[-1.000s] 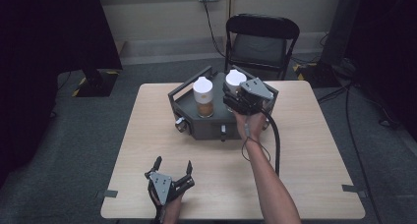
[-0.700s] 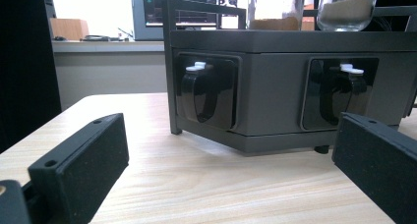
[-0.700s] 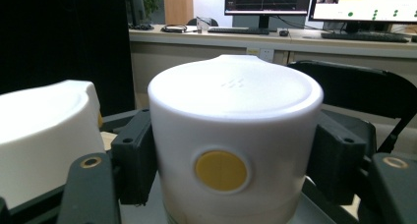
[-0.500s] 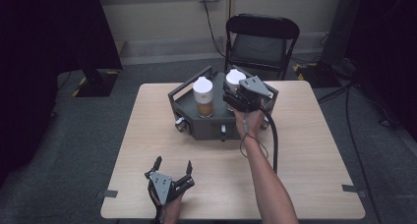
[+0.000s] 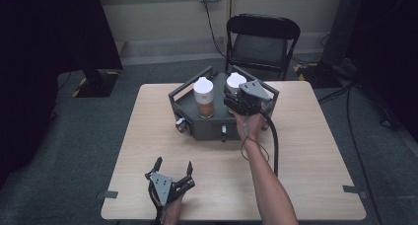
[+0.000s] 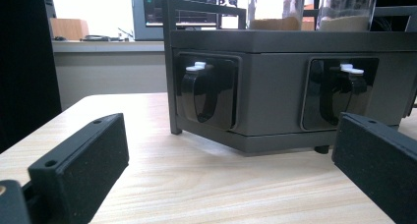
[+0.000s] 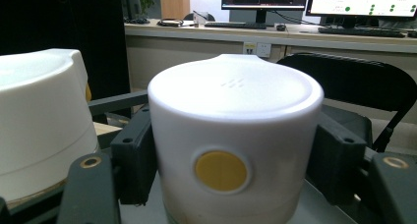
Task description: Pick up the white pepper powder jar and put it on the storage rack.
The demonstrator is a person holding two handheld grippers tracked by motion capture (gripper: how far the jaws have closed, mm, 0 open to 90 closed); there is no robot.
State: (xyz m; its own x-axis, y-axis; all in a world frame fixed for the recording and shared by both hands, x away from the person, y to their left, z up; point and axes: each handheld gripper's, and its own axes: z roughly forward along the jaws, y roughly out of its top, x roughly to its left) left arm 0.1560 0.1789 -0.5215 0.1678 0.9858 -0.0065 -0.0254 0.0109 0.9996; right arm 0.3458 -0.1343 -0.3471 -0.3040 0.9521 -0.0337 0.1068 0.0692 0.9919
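A dark grey dispenser base (image 5: 207, 129) stands at the table's far middle and carries two clear jars with white lids. My right gripper (image 5: 236, 90) is shut on the right jar's white lid (image 5: 235, 80). In the right gripper view its black pads (image 7: 132, 150) press both sides of that lid (image 7: 231, 130), which has a yellow dot on it. The left jar (image 5: 203, 97) with brownish contents stands beside it, untouched. My left gripper (image 5: 172, 167) rests near the table's front edge, open, pointing at the base (image 6: 275, 91) with nothing between its jaws.
Two black dispensing levers with white tabs (image 6: 201, 94) (image 6: 344, 89) sit in the base's front faces. A black folding chair (image 5: 261, 42) stands behind the table (image 5: 315, 151). A cable (image 5: 273, 141) trails from the right gripper across the tabletop.
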